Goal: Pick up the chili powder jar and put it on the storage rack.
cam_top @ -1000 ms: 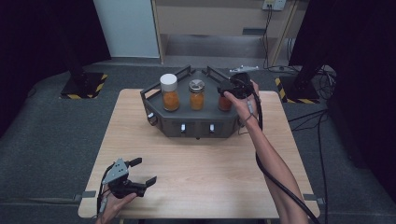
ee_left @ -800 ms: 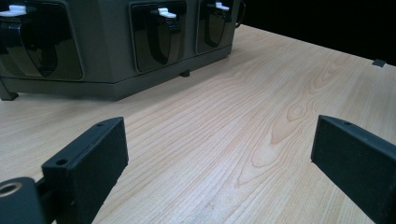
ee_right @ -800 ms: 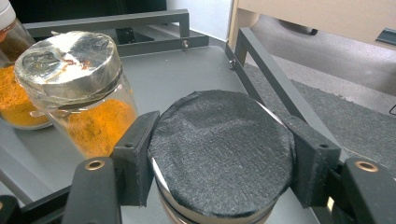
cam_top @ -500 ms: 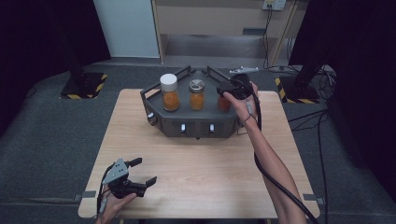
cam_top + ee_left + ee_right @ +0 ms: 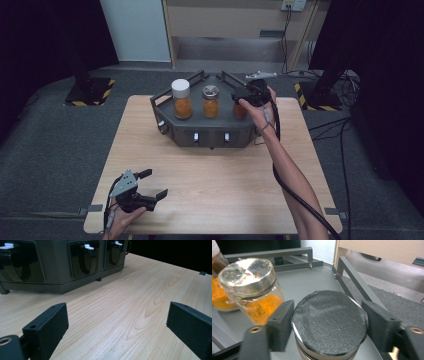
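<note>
I found the right hand-held gripper [image 5: 328, 322] straddling the black-lidded jar [image 5: 329, 336], jaws not visibly clamped; I advised squaring them before squeezing. The left hand-held gripper [image 5: 117, 322] lay released.

A light wooden table [image 5: 210, 170] carries a dark grey tray stand [image 5: 210, 132] near its far edge.

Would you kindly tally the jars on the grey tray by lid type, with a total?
White-lidded jar: 1
Silver-lidded jar: 1
Black-lidded jar, between the right gripper's jaws: 1
Total: 3 jars on the tray
</note>
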Demonstrator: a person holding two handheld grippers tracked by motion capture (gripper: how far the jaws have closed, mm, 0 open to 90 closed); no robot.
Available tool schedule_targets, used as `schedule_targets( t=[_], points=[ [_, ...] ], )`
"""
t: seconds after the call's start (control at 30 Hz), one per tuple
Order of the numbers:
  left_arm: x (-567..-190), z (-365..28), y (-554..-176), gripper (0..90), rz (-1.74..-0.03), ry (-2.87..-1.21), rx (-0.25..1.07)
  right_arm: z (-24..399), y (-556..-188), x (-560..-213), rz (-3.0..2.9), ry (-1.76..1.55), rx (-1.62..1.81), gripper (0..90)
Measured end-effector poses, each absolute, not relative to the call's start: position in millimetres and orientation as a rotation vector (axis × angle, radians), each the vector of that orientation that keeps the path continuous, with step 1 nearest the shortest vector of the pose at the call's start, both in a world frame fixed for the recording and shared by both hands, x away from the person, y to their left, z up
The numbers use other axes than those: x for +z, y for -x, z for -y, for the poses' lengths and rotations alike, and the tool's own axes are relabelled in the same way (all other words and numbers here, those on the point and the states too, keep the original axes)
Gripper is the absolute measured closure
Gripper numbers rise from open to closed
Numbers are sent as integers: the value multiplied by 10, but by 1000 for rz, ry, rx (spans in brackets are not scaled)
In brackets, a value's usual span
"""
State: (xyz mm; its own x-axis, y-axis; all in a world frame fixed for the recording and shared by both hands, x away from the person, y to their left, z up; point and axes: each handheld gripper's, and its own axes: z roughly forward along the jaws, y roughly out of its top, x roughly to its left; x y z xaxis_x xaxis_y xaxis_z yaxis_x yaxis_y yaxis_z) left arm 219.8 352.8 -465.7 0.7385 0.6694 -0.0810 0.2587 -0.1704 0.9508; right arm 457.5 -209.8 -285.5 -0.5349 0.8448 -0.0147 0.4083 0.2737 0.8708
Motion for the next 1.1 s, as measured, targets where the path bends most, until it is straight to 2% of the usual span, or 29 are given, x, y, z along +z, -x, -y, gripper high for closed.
schedule_targets(
  t=[0.2, 0.43, 1.1],
  points=[
    [-4656, -3525, -2198, 30, -734, -1750, 430, 2162, -4525, -2785, -2047, -1098, 1239, 155],
    [-4658, -3520, -2199, 30, -736, -1749, 429, 2244, -4465, -2625, -2038, -1083, 1263, 105],
    [-4653, -3519, -2200, 29, -738, -1752, 429, 2473, -4039, -2368, -2032, -957, 1325, 103]
  ],
)
